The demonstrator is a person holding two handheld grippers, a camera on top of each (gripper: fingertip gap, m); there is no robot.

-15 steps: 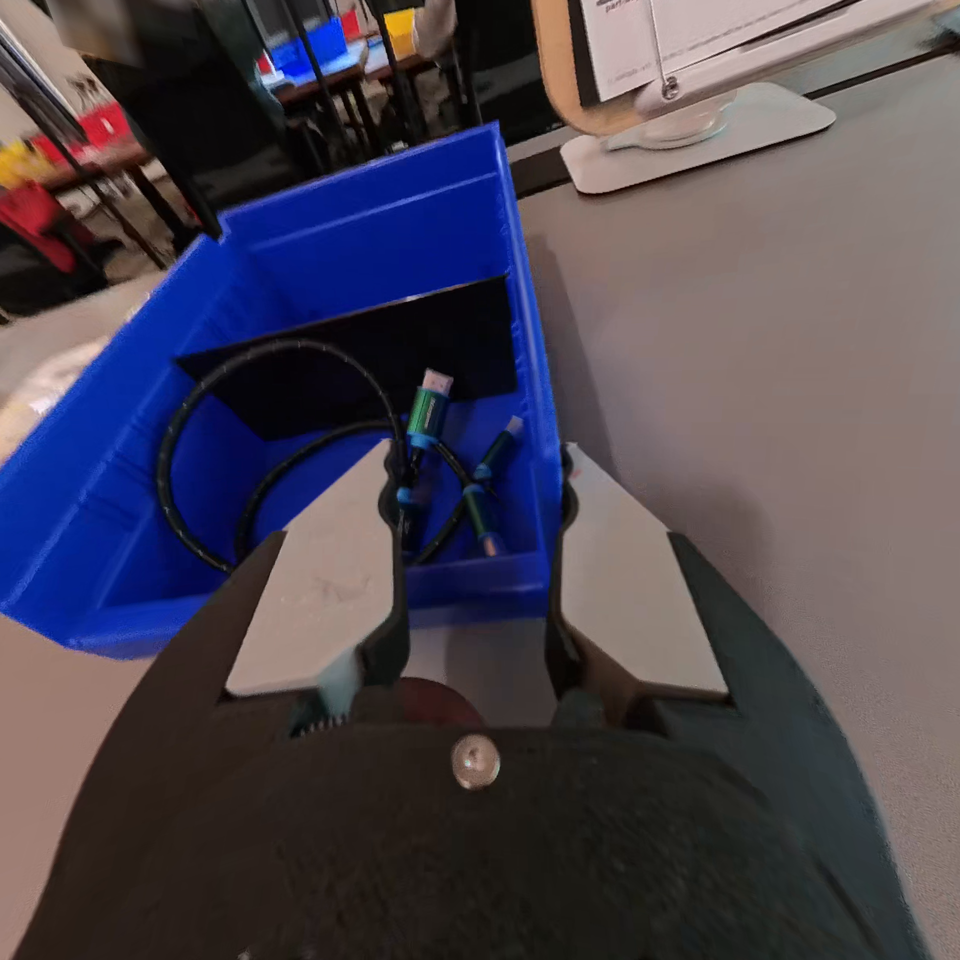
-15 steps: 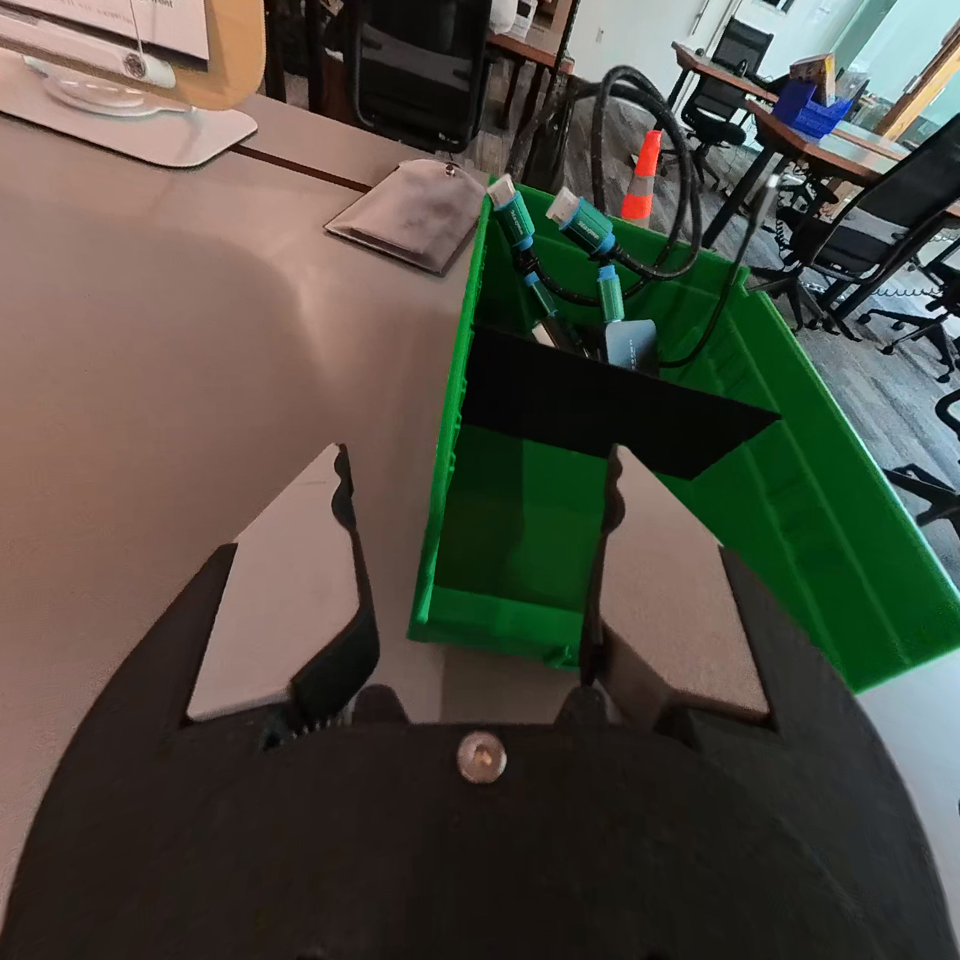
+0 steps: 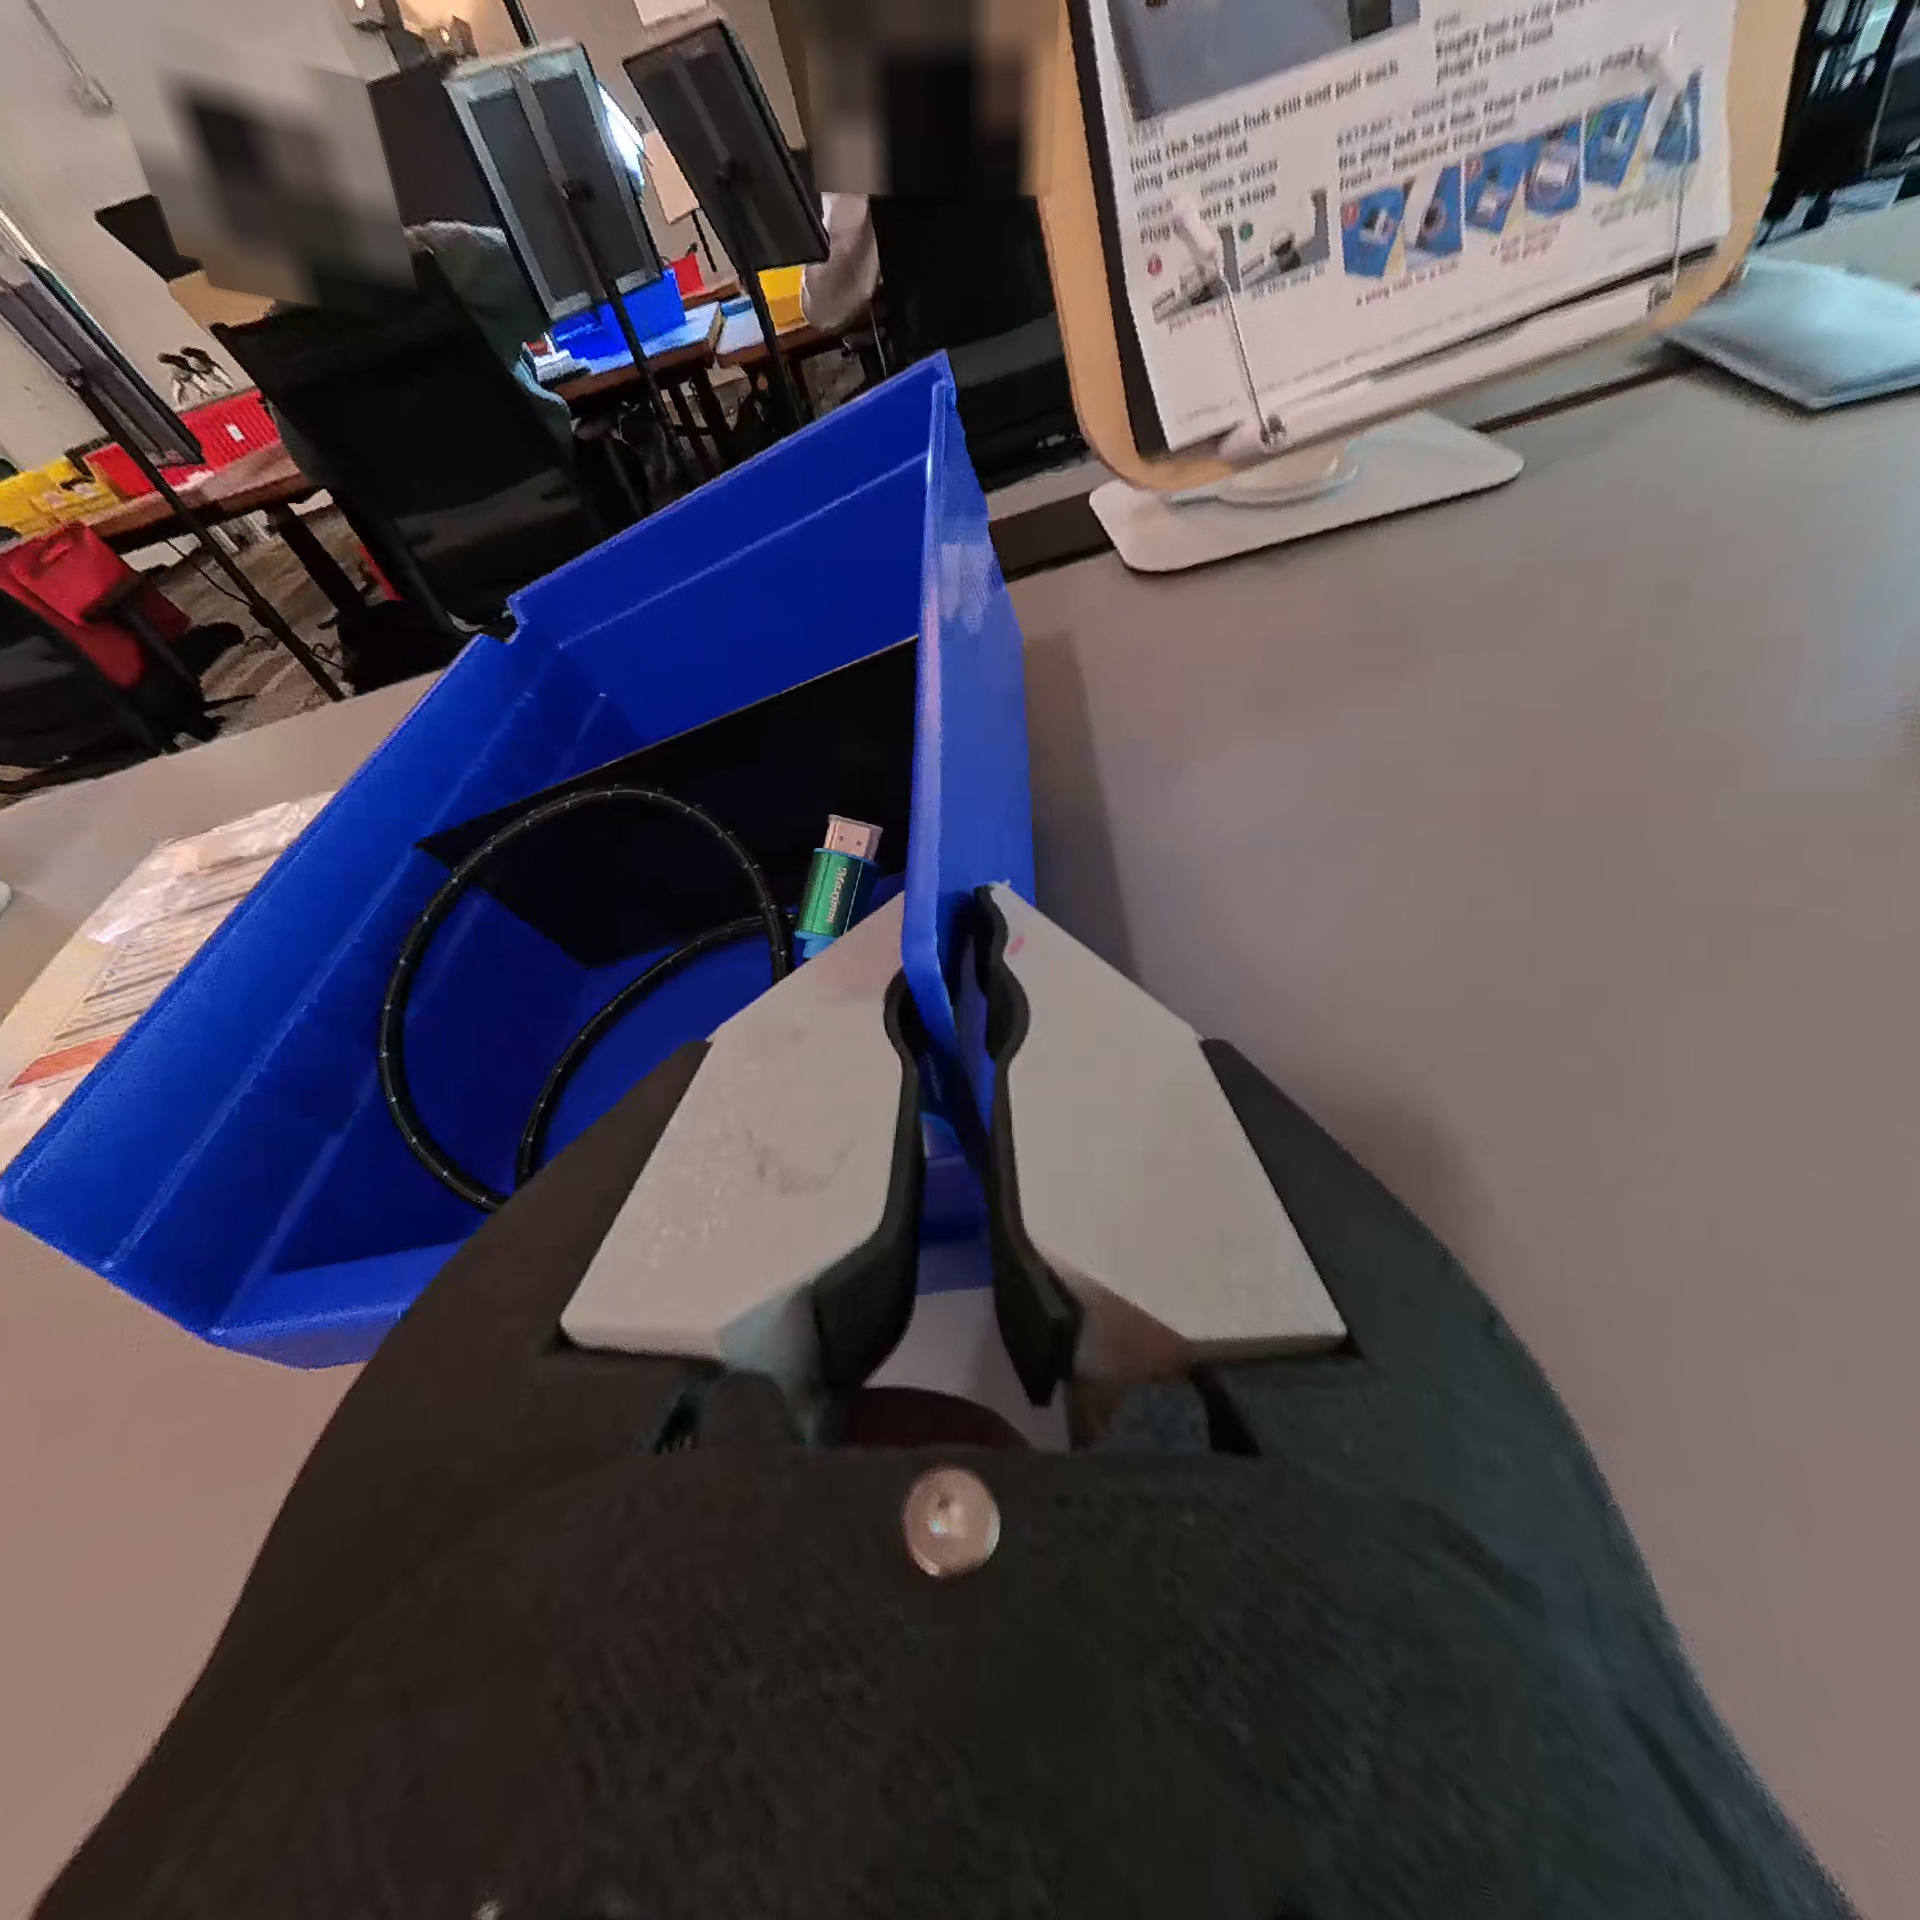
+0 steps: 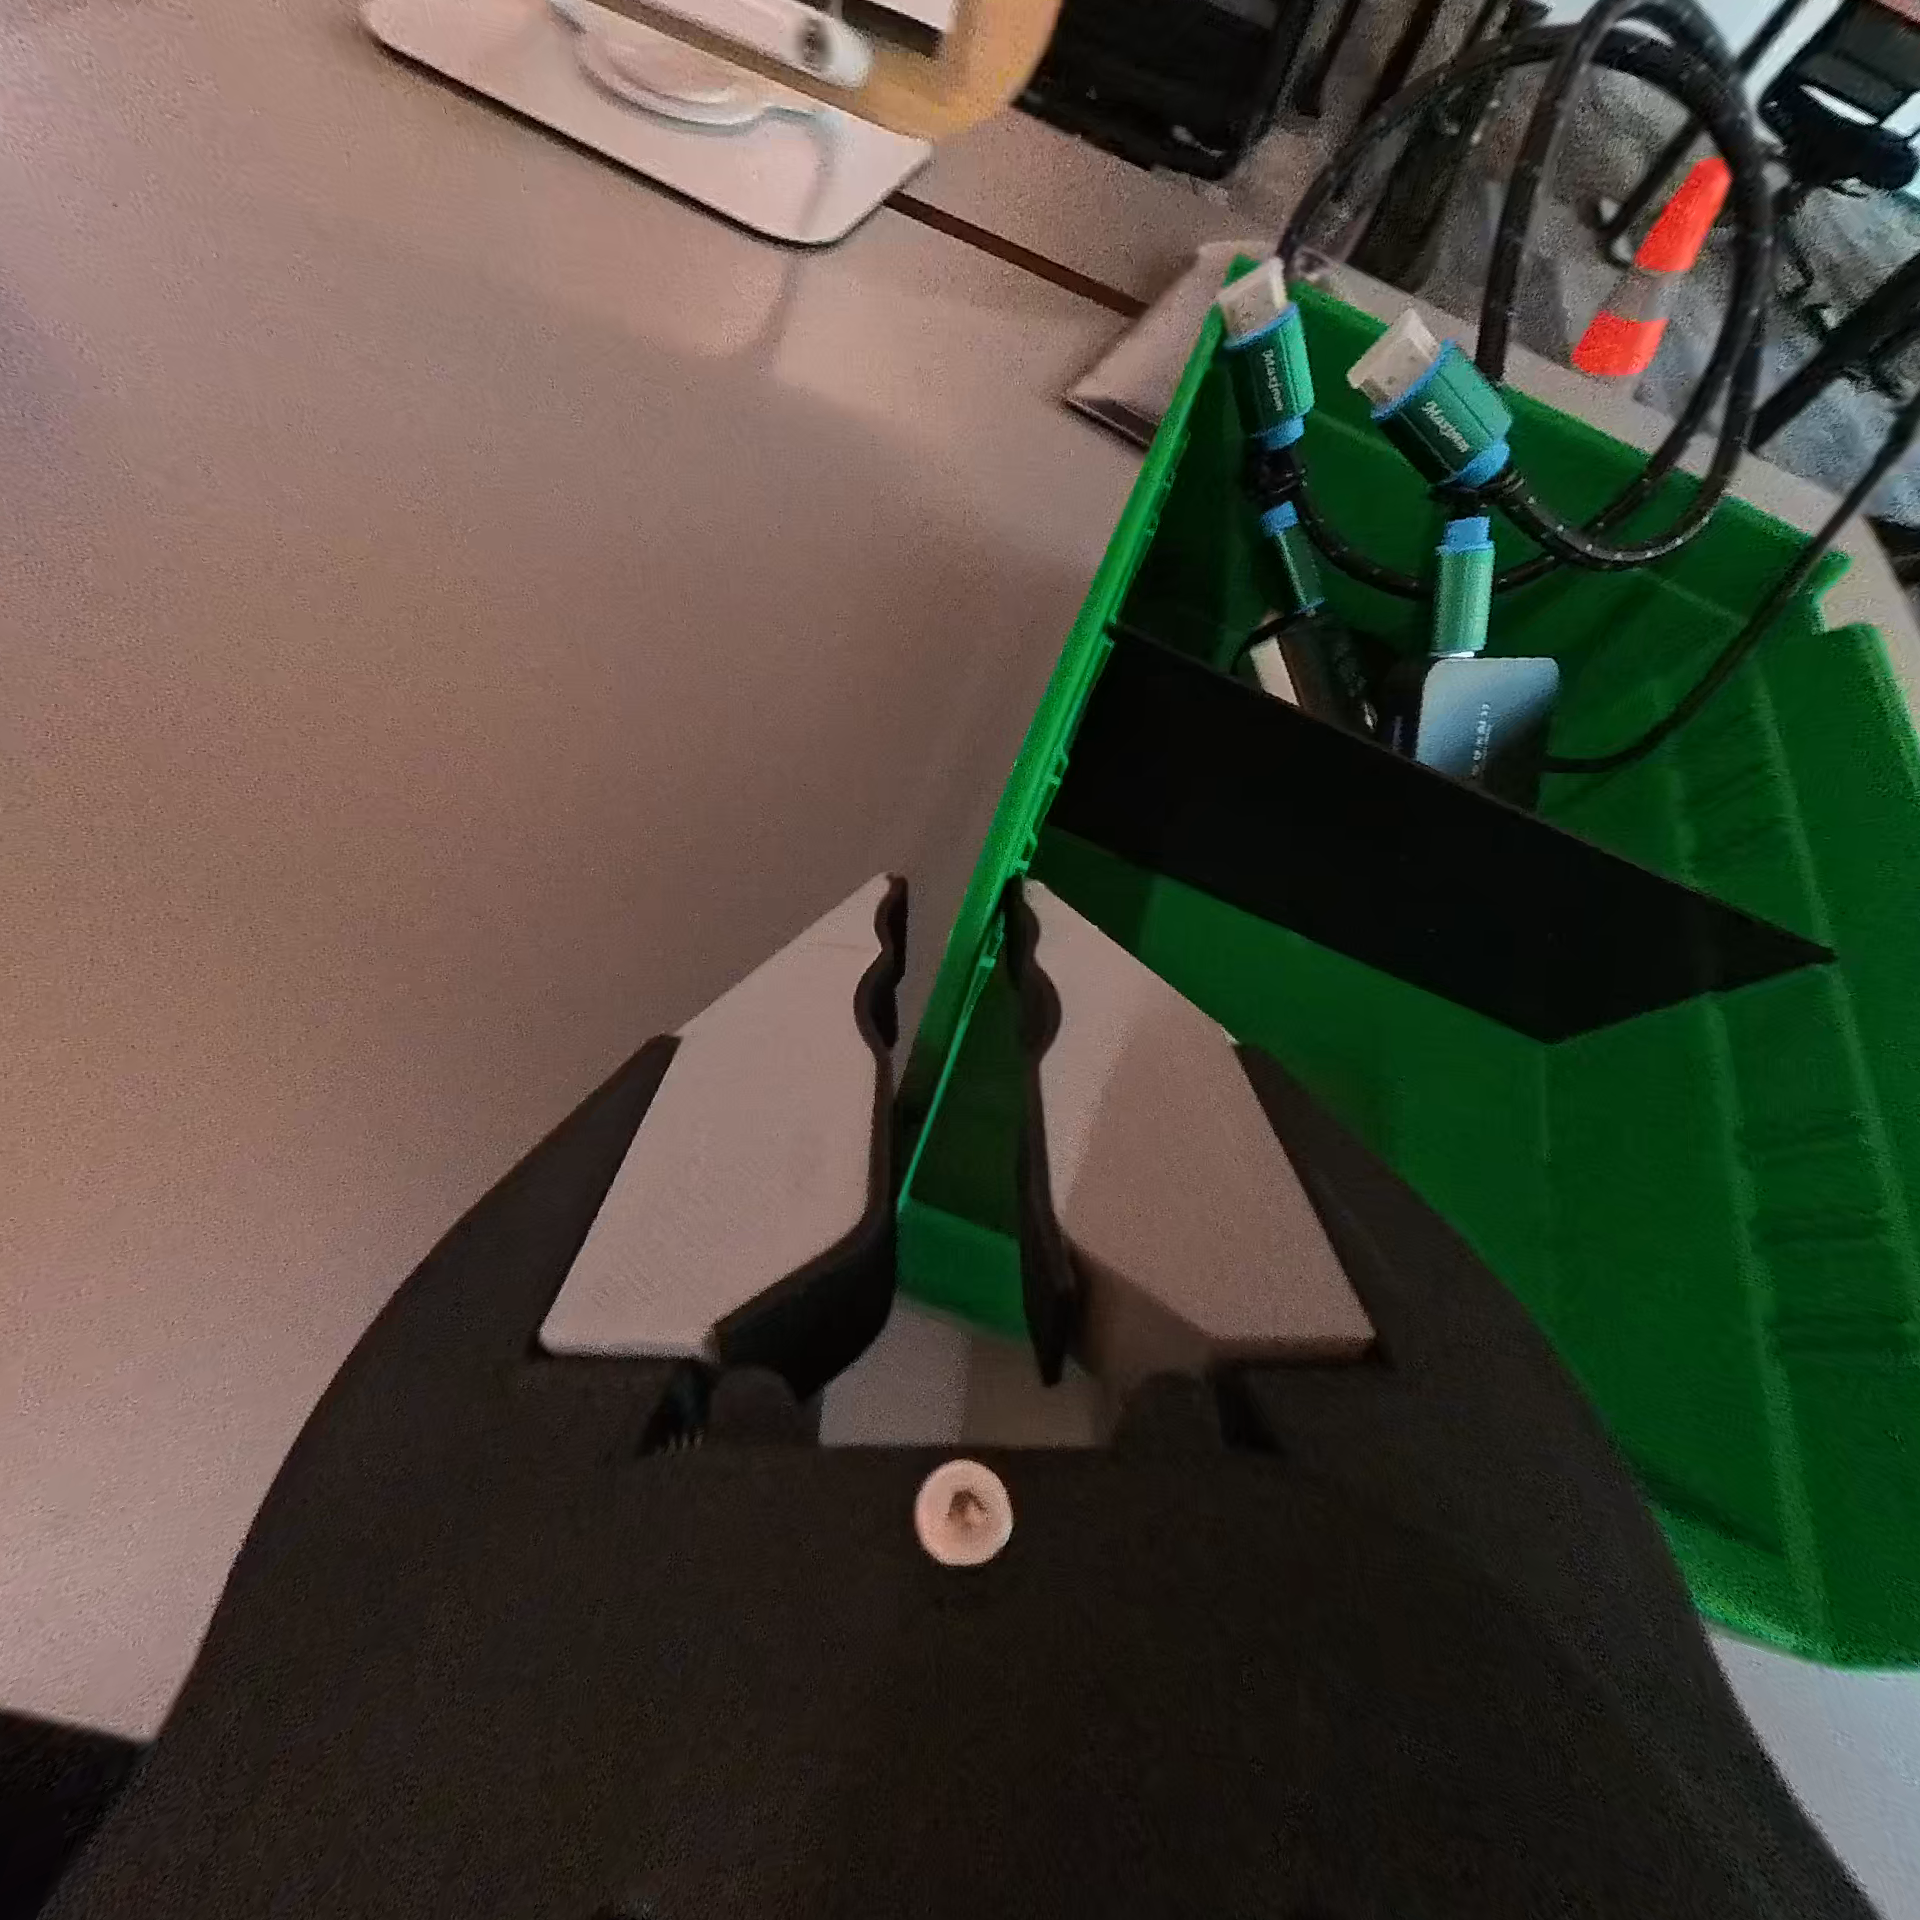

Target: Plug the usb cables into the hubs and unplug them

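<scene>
Left gripper grips blue bin; right gripper straddles green bin.

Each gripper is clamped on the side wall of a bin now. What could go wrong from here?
1. The left gripper pinches only the thin wall of the blue bin, so the bin may tilt or slip.
2. In the green bin, held by the right gripper, the cables stick up above the rim and may fall out or snag.

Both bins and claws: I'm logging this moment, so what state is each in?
Left claw: shut on blue bin wall.
Blue bin: tilted, holds a cable.
Right claw: shut on green bin wall.
Green bin: tilted, cables behind its black divider.
</scene>
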